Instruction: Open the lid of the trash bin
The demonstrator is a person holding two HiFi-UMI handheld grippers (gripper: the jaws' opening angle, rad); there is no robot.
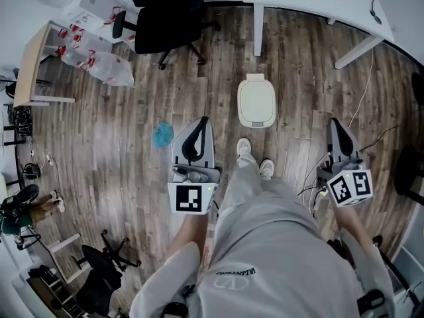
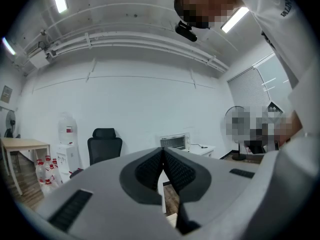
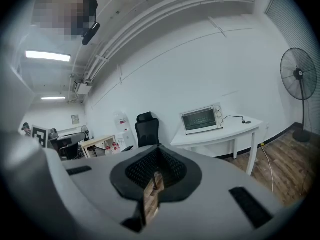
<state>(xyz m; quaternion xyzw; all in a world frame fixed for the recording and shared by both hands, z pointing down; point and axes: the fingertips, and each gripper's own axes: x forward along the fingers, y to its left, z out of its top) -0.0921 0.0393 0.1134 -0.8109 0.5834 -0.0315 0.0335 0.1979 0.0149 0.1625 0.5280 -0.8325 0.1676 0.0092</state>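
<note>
Task not yet begun: the white trash bin (image 1: pixel 256 101) stands on the floor (image 1: pixel 119 144) just ahead of the person's shoes (image 1: pixel 244 147), lid down, with the left tongs (image 1: pixel 201 123) and right tongs (image 1: pixel 335 124) both clenched on nothing, clear of it.

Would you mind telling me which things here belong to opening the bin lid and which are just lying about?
For the job:
- trash bin, closed
- left tongs, shut and empty
- right tongs, shut and empty

Just lying about:
- blue object on the floor
- office chair
- bottle packs
- toaster oven
- fan
</note>
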